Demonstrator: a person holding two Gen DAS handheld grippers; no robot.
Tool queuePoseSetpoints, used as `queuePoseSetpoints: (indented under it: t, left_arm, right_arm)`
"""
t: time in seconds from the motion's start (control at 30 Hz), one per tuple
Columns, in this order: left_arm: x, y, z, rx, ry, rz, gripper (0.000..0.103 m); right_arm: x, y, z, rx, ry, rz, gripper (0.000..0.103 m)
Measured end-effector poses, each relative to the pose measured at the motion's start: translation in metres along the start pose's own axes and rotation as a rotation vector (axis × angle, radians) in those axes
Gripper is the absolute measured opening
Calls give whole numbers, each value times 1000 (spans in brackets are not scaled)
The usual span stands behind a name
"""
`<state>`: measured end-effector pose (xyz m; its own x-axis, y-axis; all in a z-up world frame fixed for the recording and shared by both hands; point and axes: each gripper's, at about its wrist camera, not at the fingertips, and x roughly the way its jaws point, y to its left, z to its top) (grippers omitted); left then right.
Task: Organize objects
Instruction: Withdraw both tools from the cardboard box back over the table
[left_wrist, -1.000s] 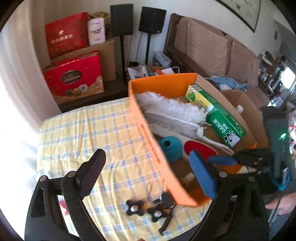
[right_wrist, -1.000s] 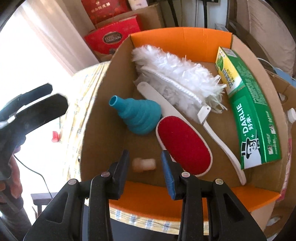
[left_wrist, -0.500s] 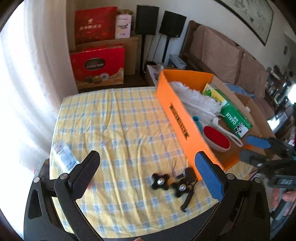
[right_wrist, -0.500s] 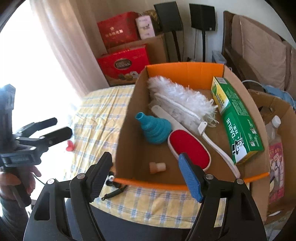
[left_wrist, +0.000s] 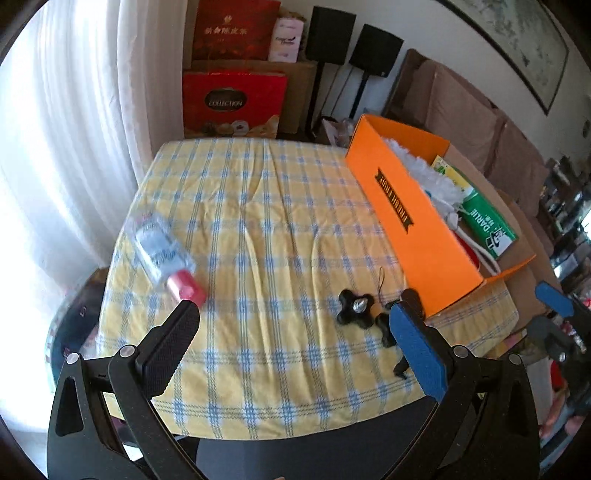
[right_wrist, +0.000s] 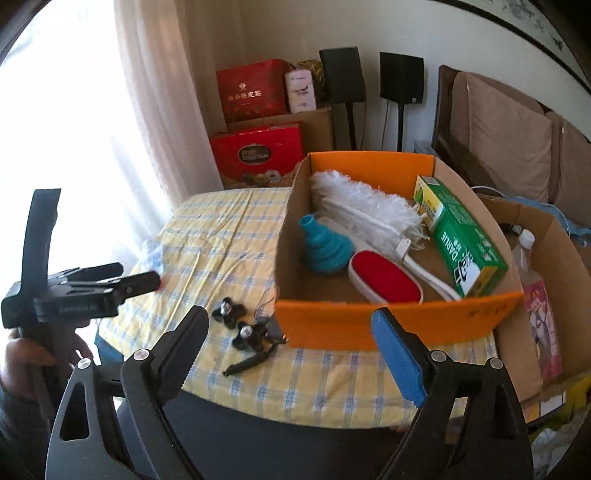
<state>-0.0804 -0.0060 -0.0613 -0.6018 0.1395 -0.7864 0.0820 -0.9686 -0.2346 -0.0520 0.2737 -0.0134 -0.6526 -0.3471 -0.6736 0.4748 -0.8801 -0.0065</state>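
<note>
A clear bottle with a pink cap (left_wrist: 162, 254) lies on the checked tablecloth (left_wrist: 266, 229) at the left. Just short of it my left gripper (left_wrist: 291, 328) stands open and empty. Two black star knobs (left_wrist: 356, 310) and a strap lie by the orange box (left_wrist: 413, 221). In the right wrist view the orange box (right_wrist: 369, 325) holds a white duster (right_wrist: 365, 210), a teal funnel (right_wrist: 325, 247), a red lint brush (right_wrist: 384, 277) and a green carton (right_wrist: 461, 236). My right gripper (right_wrist: 290, 325) hangs before the box's front wall, its jaws opening with nothing between them.
A brown cardboard box (right_wrist: 554, 258) with a plastic bottle stands right of the orange one. Red gift boxes (left_wrist: 232, 103) and black speakers (left_wrist: 373, 48) stand behind the table, a sofa (right_wrist: 509, 140) at the right, a bright curtain (left_wrist: 74, 110) at the left.
My right gripper let go of a small cork-like piece in the box, drew back and opened wide. My left gripper swung left, away from the box, and the bottle came into view.
</note>
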Motion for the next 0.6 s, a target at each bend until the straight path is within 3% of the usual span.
queuePoseSetpoints:
  t: [0.3, 0.6]
  left_arm:
    - [28, -9, -20, 27, 2, -26, 103]
    - [59, -28, -19, 56, 31, -82, 101]
  right_arm:
    - [7, 13, -32, -42, 4, -38, 92]
    - [14, 5, -45, -20, 23, -11, 92]
